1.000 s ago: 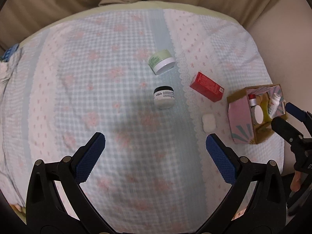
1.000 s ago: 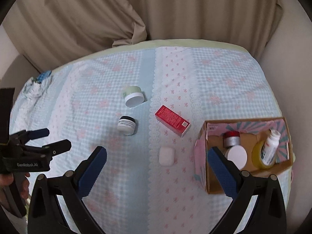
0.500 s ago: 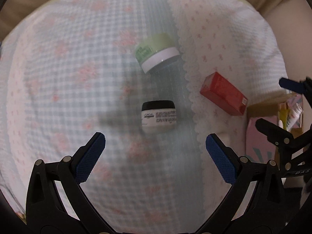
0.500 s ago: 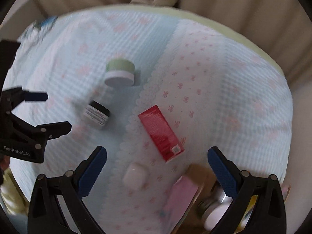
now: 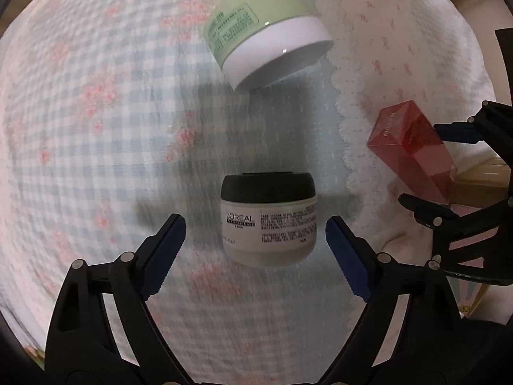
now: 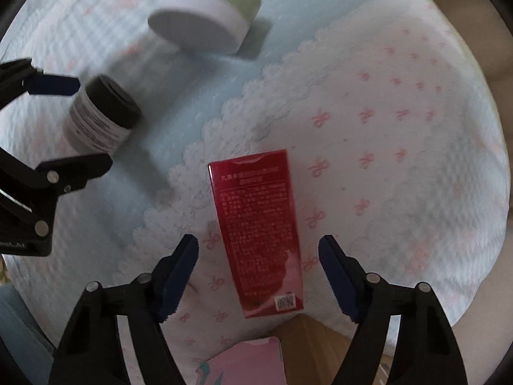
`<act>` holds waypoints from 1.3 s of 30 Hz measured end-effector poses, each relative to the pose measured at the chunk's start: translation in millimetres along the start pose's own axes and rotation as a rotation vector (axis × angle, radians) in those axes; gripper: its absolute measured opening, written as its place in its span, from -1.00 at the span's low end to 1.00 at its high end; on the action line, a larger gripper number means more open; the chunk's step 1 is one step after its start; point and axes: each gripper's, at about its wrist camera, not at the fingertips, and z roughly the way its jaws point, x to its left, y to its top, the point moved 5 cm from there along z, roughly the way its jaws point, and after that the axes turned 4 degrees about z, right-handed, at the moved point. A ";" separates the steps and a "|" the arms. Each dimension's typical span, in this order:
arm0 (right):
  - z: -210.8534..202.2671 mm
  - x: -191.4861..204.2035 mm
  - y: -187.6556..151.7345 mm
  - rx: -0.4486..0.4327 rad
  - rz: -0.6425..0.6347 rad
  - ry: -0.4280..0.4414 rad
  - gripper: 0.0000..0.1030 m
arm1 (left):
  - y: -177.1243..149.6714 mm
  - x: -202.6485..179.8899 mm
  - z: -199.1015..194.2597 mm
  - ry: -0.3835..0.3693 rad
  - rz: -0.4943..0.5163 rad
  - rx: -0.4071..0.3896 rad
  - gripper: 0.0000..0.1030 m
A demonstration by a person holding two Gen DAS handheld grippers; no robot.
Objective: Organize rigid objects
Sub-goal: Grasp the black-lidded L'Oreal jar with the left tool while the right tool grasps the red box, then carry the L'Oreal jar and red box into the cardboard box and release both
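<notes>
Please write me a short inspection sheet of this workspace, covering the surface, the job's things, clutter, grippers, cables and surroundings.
Surface: quilted checked cloth with pink flowers and a lace seam.
Job's things: black-lidded white jar, on its side; green jar with white lid, tilted; red box, lying flat; cardboard box with a pink flap at the near edge.
Clutter: nothing seen.
Grippers: left gripper open, its jaws have just been closing, black-lidded jar between the fingers, untouched; right gripper open, jaws just closing, red box between the fingers, gaps on both sides.
Cables: nothing seen.
Surroundings: beige backdrop at the upper right, blurred.
</notes>
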 end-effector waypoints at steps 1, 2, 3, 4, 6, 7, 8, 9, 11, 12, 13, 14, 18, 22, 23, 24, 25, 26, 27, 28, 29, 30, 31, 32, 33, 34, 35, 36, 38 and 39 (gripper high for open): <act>2.8 1.1 0.4 0.006 -0.008 -0.002 0.30 | 0.9 -0.7 2.5 -0.003 -0.001 0.003 0.67; 5.6 2.0 0.8 0.011 -0.016 -0.003 0.27 | 1.9 -1.8 4.2 -0.005 -0.002 0.002 0.65; 7.3 2.4 1.0 0.014 -0.018 -0.004 0.22 | 3.1 -2.9 6.1 -0.007 -0.004 0.001 0.63; 8.5 2.7 1.5 0.015 -0.018 -0.005 0.17 | 4.3 -3.6 8.0 -0.009 -0.007 0.002 0.59; 11.7 2.5 2.4 0.019 -0.008 -0.001 0.09 | 8.6 -6.0 11.6 -0.020 -0.013 0.008 0.46; 13.3 2.8 2.8 0.021 -0.004 -0.001 0.05 | 9.6 -7.0 14.7 -0.033 -0.017 0.013 0.35; 15.5 0.9 6.4 0.024 0.001 -0.004 0.04 | 13.7 -8.7 17.9 -0.040 -0.021 0.019 0.31; 17.2 0.5 6.8 0.027 0.007 -0.008 0.03 | 15.9 -8.9 20.6 -0.039 -0.023 0.025 0.25; 19.9 0.1 8.4 0.031 0.021 -0.008 0.02 | 20.0 -8.1 22.6 -0.045 -0.019 0.025 0.24; 20.7 0.5 8.5 0.030 0.025 -0.005 -0.06 | 21.1 -9.5 23.8 -0.047 -0.013 0.023 0.19; 21.3 -0.1 13.3 0.031 0.026 -0.002 -0.18 | 22.0 -10.8 23.8 -0.051 -0.007 0.020 0.07; 21.9 1.2 13.7 0.031 0.026 -0.003 -0.19 | 22.9 -11.6 24.0 -0.053 -0.001 0.017 0.04; 26.3 3.0 13.7 0.022 0.019 -0.016 -0.20 | 24.0 -10.5 21.5 -0.058 0.002 0.011 0.04; 26.5 6.1 11.0 0.015 0.033 -0.025 -0.21 | 12.8 0.0 5.0 -0.056 0.001 -0.002 0.04; 26.3 5.9 10.0 0.014 0.038 -0.024 -0.21 | 10.4 2.8 1.8 -0.057 -0.001 -0.006 0.04; 25.4 4.9 8.9 0.012 0.043 -0.021 -0.21 | 8.9 4.1 -0.5 -0.062 -0.004 -0.009 0.04; 24.9 4.8 8.3 0.010 0.050 -0.017 -0.21 | 7.2 6.2 -2.9 -0.063 -0.006 -0.012 0.04; 24.2 4.2 7.7 0.007 0.060 -0.013 -0.21 | 6.0 8.7 -6.4 -0.061 -0.008 -0.018 0.04; 23.0 4.4 6.8 0.004 0.072 -0.007 -0.21 | 4.5 10.8 -9.7 -0.059 -0.009 -0.024 0.04; 21.2 4.1 5.9 0.002 0.083 -0.002 -0.21 | 2.7 12.6 -14.1 -0.060 -0.010 -0.031 0.04; 19.8 3.1 5.4 -0.001 0.096 0.005 -0.21 | 1.5 14.5 -16.9 -0.062 -0.012 -0.037 0.04; 17.6 2.9 4.5 -0.005 0.115 0.016 -0.21 | -0.1 15.8 -21.1 -0.063 -0.012 -0.043 0.04; 15.6 2.8 3.6 -0.009 0.127 0.023 -0.21 | -1.8 17.1 -26.1 -0.064 -0.011 -0.050 0.04; 12.9 3.2 2.6 -0.015 0.143 0.033 -0.21 | -3.4 18.1 -29.7 -0.063 -0.011 -0.057 0.04; 8.7 3.3 1.3 -0.024 0.168 0.047 -0.21 | -4.4 20.3 -34.6 -0.064 -0.010 -0.064 0.04; 5.4 3.7 0.5 -0.029 0.182 0.054 -0.21 | -6.7 21.5 -41.4 -0.067 -0.011 -0.074 0.04; 0.5 3.6 -1.0 -0.038 0.209 0.069 -0.21 | -8.1 22.0 -47.5 -0.069 -0.011 -0.082 0.04; -3.5 3.3 -1.9 -0.045 0.228 0.081 -0.21 | -10.4 22.7 -54.4 -0.071 -0.011 -0.092 0.04; -14.9 3.4 -4.9 -0.065 0.273 0.111 -0.21 | -15.2 24.0 -68.4 -0.076 -0.010 -0.113 0.04; -21.0 2.7 -7.2 -0.077 0.299 0.129 -0.21 | -17.6 24.5 -76.9 -0.079 -0.009 -0.125 0.04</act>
